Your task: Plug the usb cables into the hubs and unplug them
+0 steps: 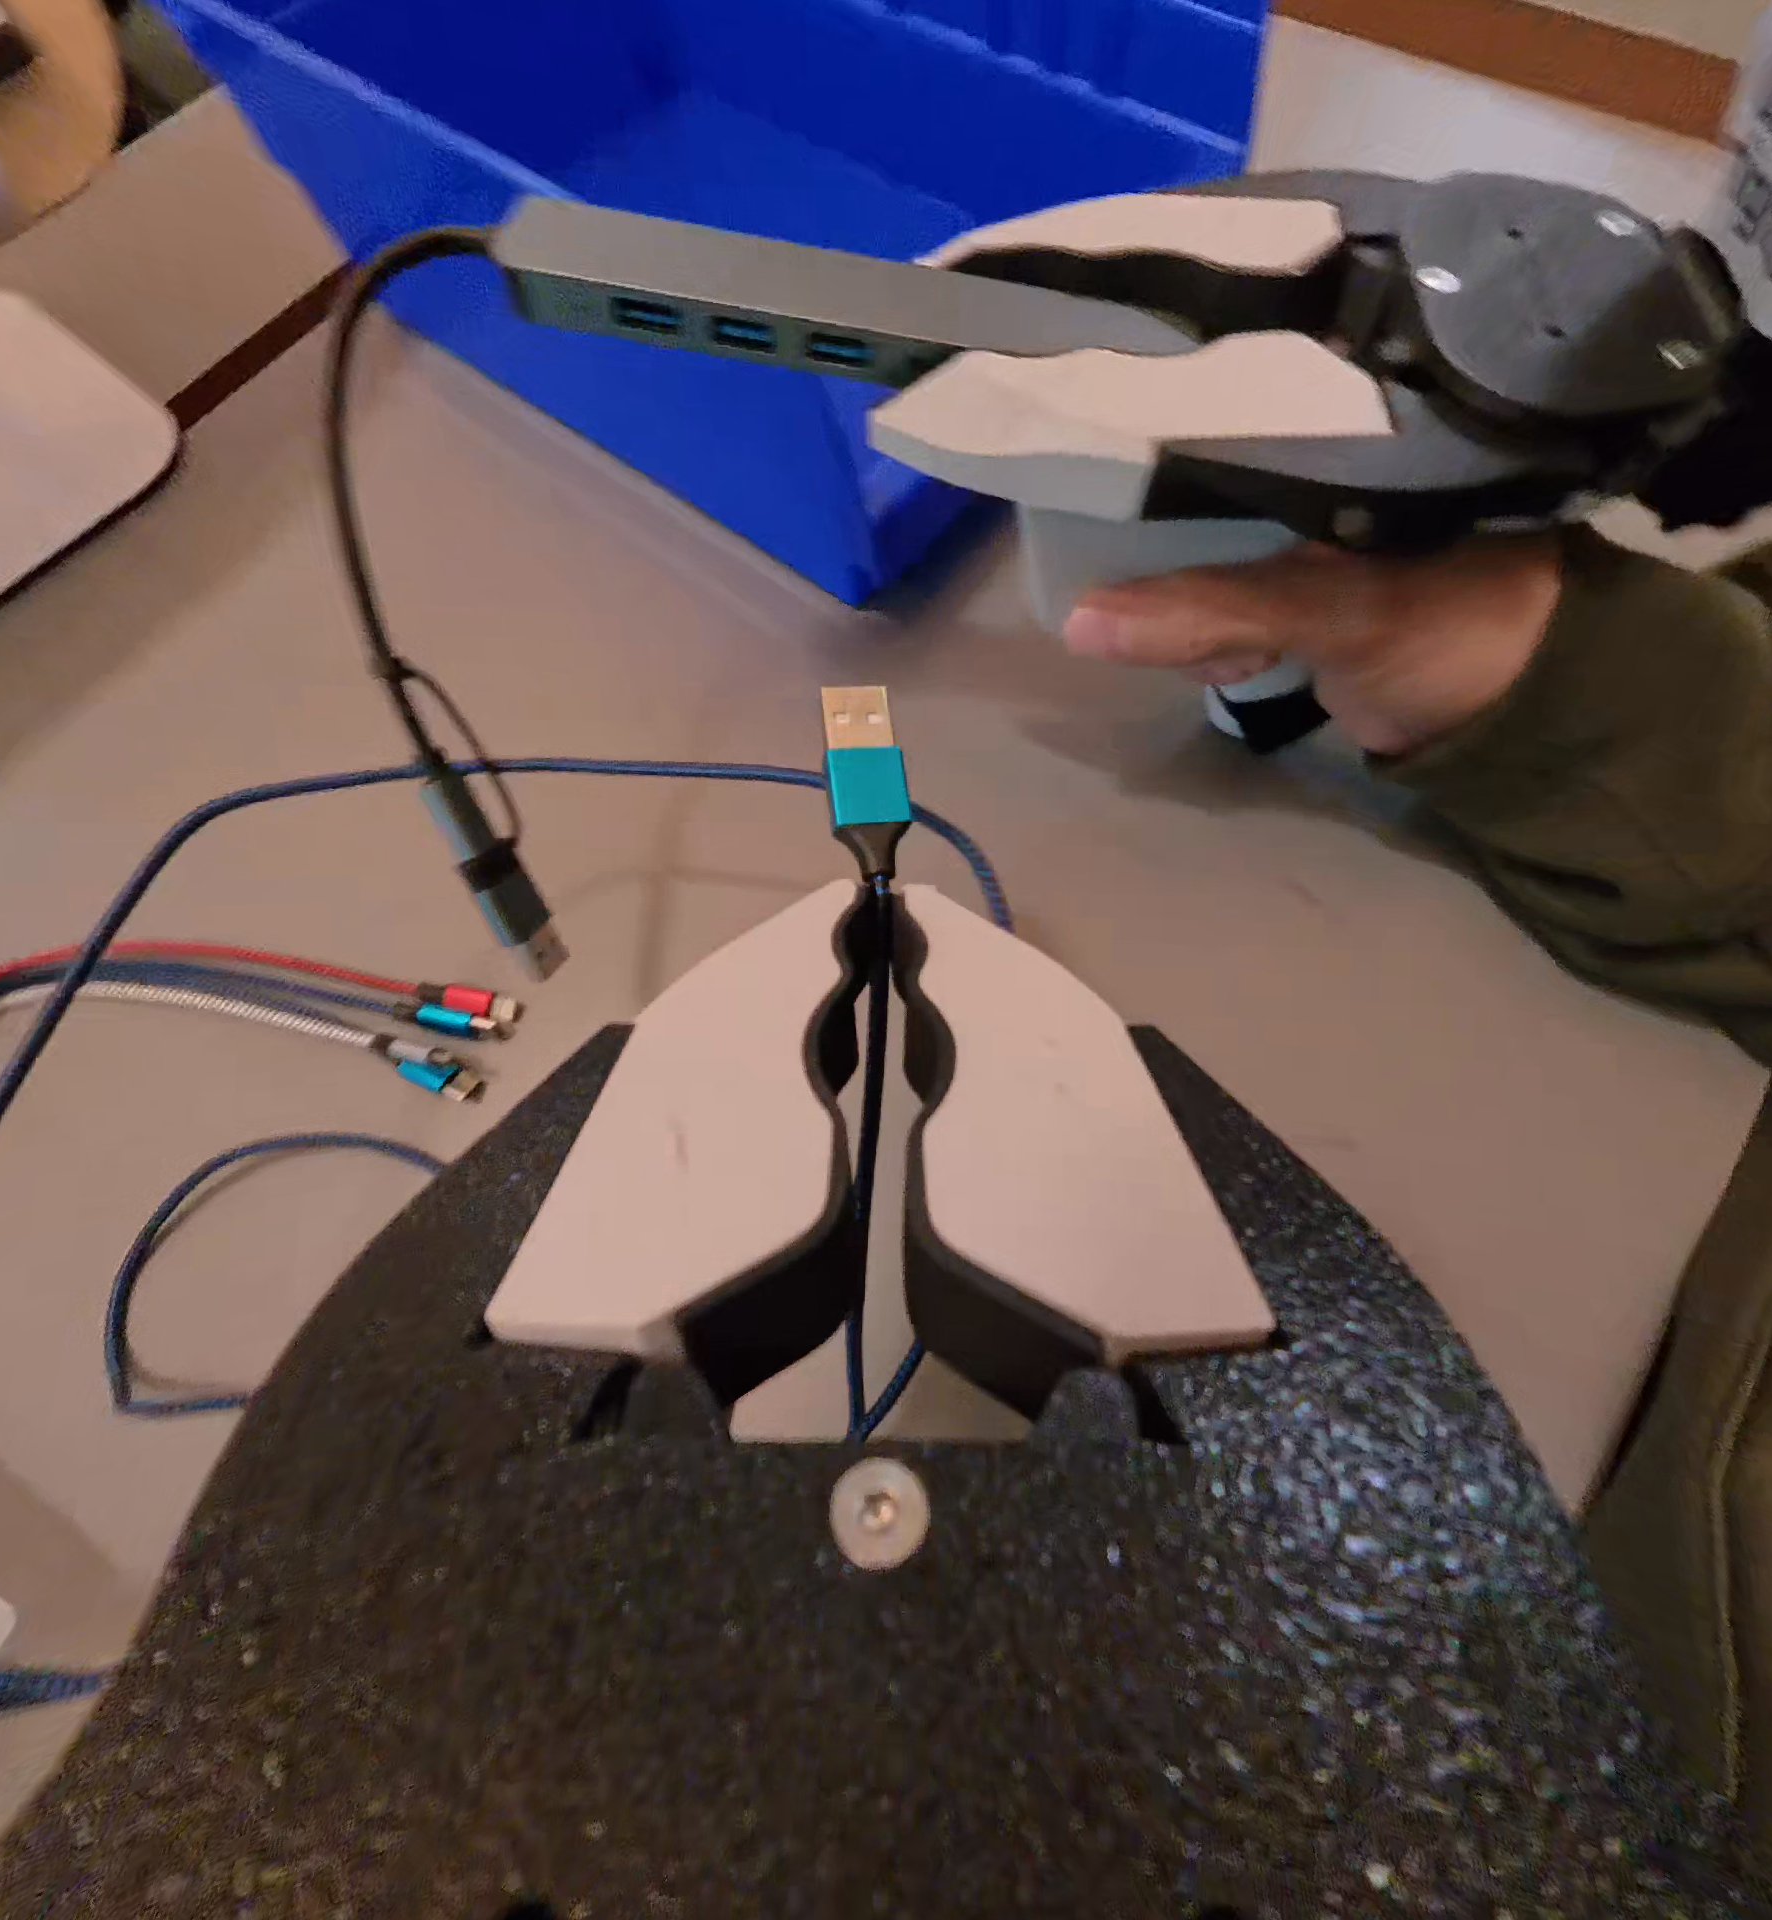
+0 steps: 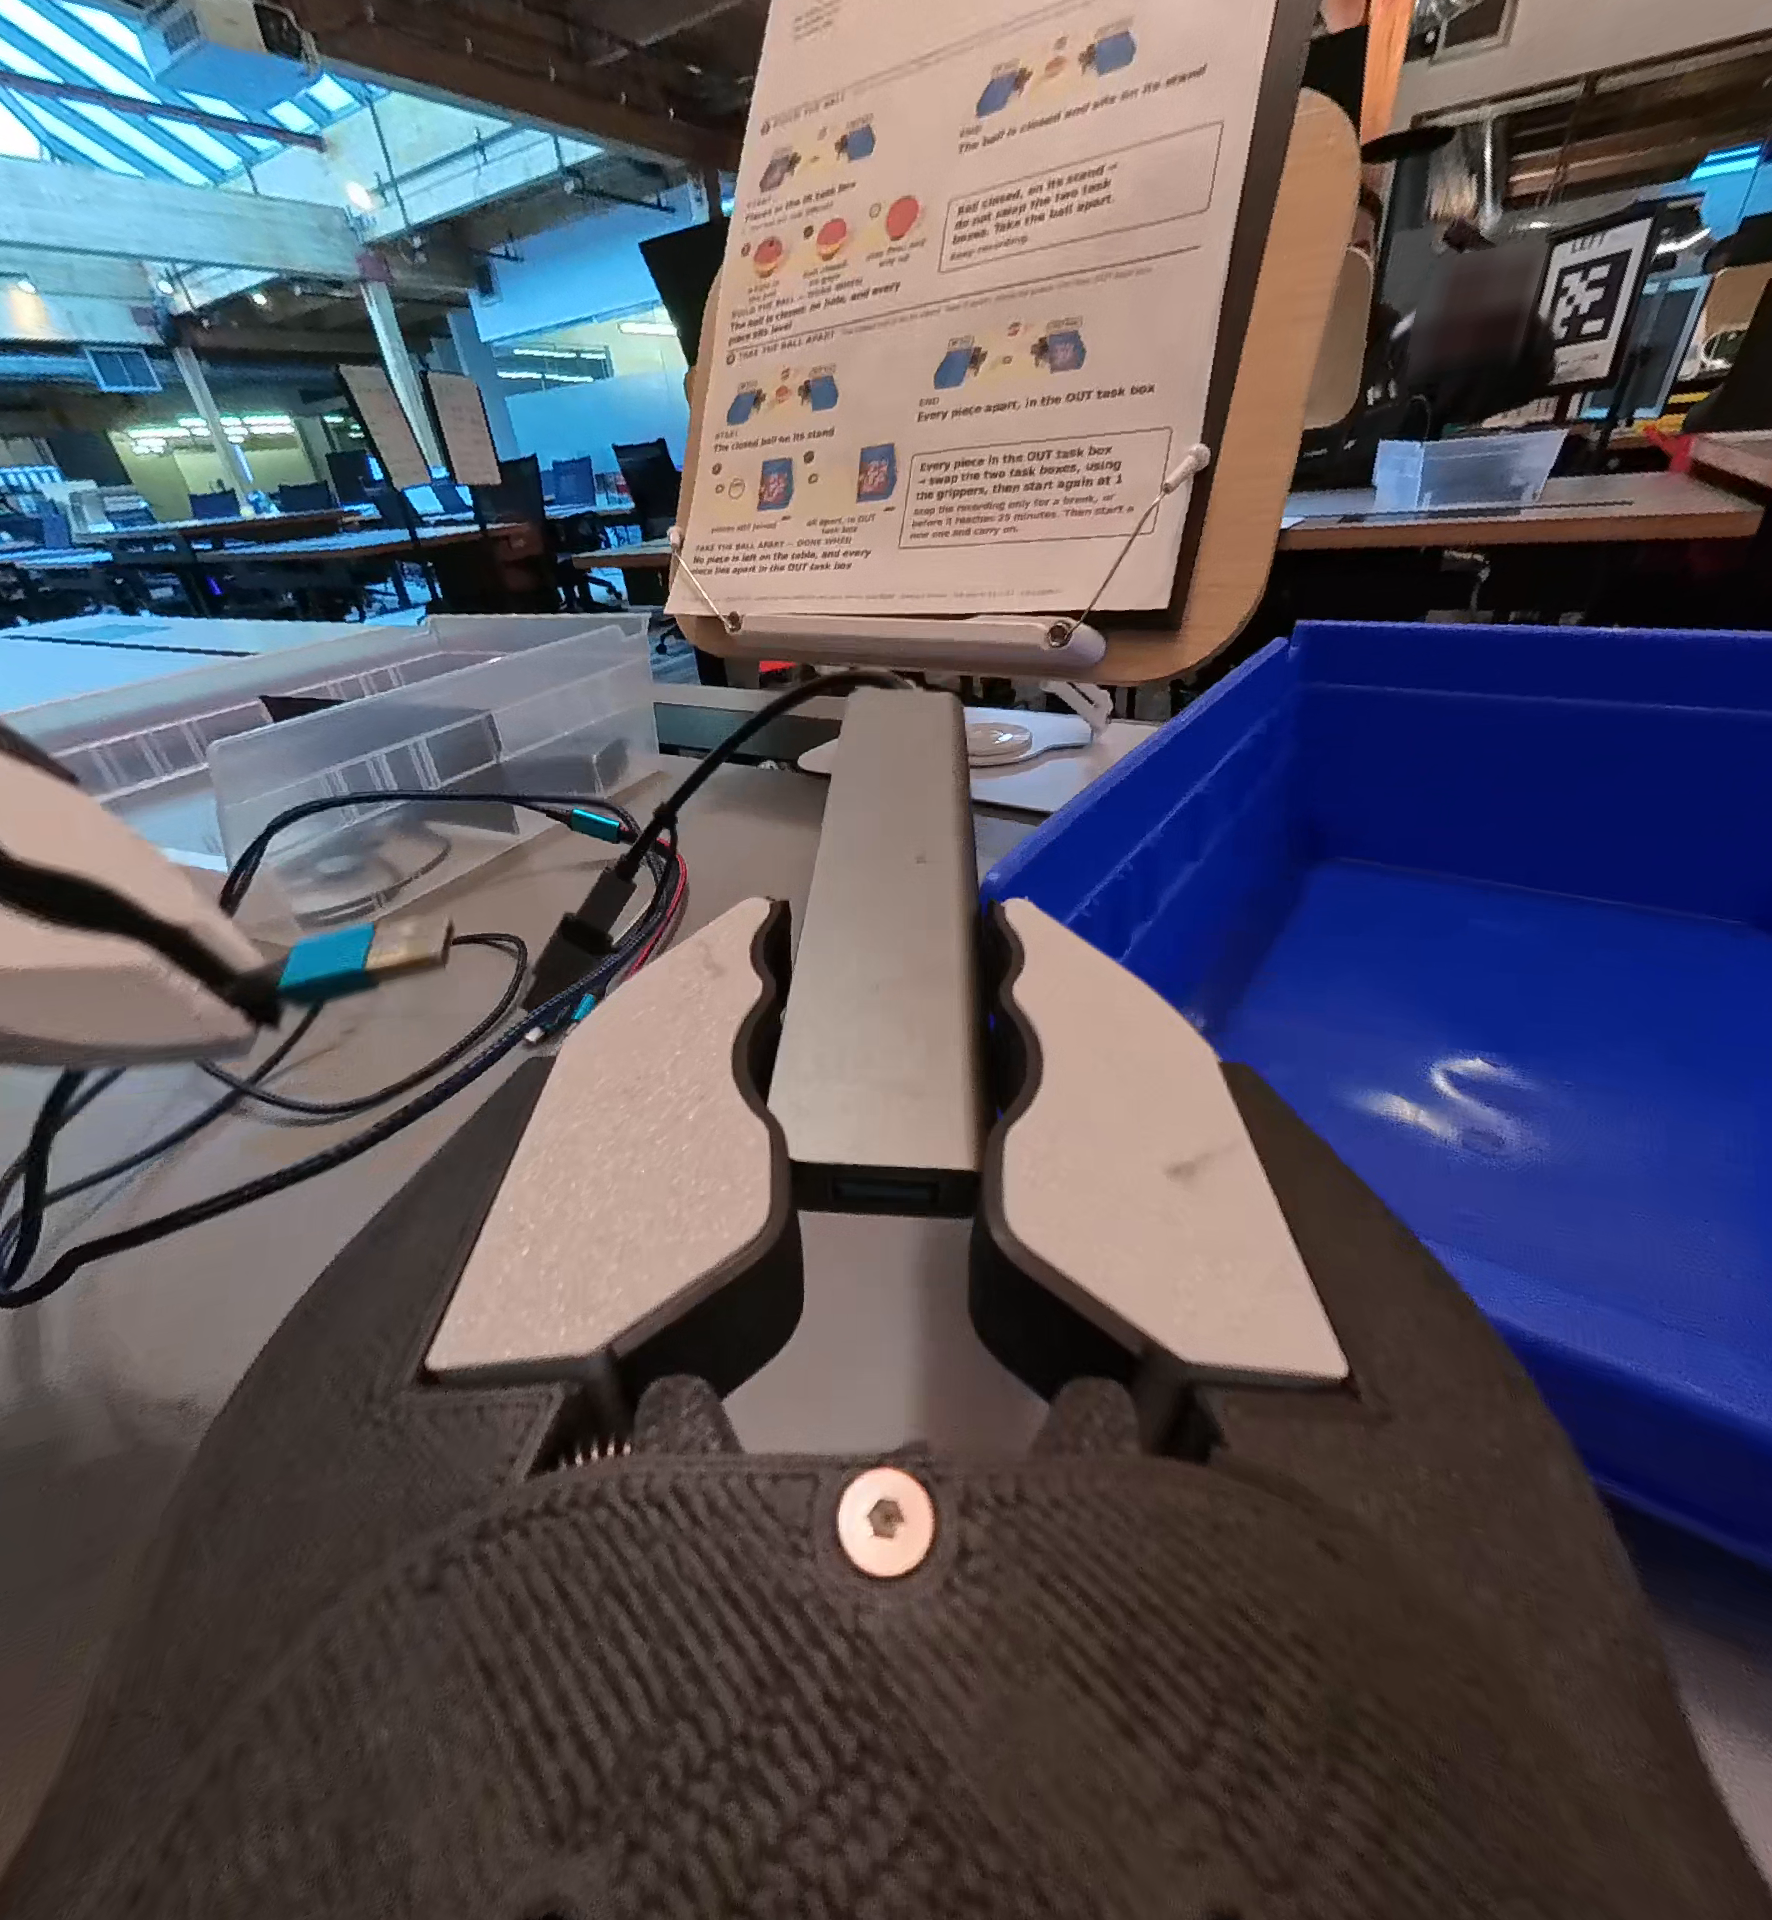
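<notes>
I'm in a big open workshop: rows of workbenches (image 2: 269, 540), skylights (image 2: 82, 114), a blue parts bin (image 2: 1484, 1039).

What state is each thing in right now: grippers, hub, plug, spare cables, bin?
left gripper: shut on the cable behind the teal USB plug
teal USB plug: unplugged, in the air
right gripper: shut on the hub
hub: lifted, side ports empty
spare cables: loose on table
blue bin: empty

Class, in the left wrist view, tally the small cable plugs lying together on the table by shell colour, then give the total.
Red plug: 1
Teal plugs: 2
Silver plug: 1
Total: 4
</notes>
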The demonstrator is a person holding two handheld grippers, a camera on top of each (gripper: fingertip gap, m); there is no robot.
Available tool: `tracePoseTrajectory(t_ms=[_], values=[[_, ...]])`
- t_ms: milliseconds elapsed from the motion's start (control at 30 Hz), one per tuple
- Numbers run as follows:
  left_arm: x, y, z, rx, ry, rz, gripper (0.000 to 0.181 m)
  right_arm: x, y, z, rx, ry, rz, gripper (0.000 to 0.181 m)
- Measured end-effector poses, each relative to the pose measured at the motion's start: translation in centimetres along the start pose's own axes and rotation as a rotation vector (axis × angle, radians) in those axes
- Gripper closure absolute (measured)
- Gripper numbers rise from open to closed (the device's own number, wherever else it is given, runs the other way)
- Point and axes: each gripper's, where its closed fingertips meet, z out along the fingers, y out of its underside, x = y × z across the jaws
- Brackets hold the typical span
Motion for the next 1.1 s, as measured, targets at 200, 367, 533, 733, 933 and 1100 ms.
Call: tracePoseTrajectory(t_ms=[200, 367, 533, 733, 933, 1100], values=[[-2.5, -1.3, -0.1, -0.085, 0.036, -0.09, 0.18, -0.9, 0.3, 0.3, -0.025, -0.038, -0.043, 0.145], [-3.5, -2.5, 1.0, -0.166, 0.081, -0.032, 0.18, -1.8, 0.2, 0.3, -0.016, -0.063, -0.076, 0.146], [-4.3, -3.2, 2.2, -0.18, 0.086, -0.046, 0.179, -2.9, 0.2, 0.4, -0.008, -0.084, -0.125, 0.146], [-4.4, -3.6, 2.0, -0.158, 0.076, -0.039, 0.179, -2.9, 0.3, 0.4, -0.01, -0.092, -0.112, 0.145], [-4.5, -3.2, 2.0, -0.174, 0.07, -0.043, 0.18, -3.1, 0.2, 0.4, -0.007, -0.102, -0.11, 0.145], [-4.8, -3.5, 1.7, -0.16, 0.054, -0.046, 0.18, -3.2, 0.2, 0.3, -0.001, -0.126, -0.094, 0.146]])
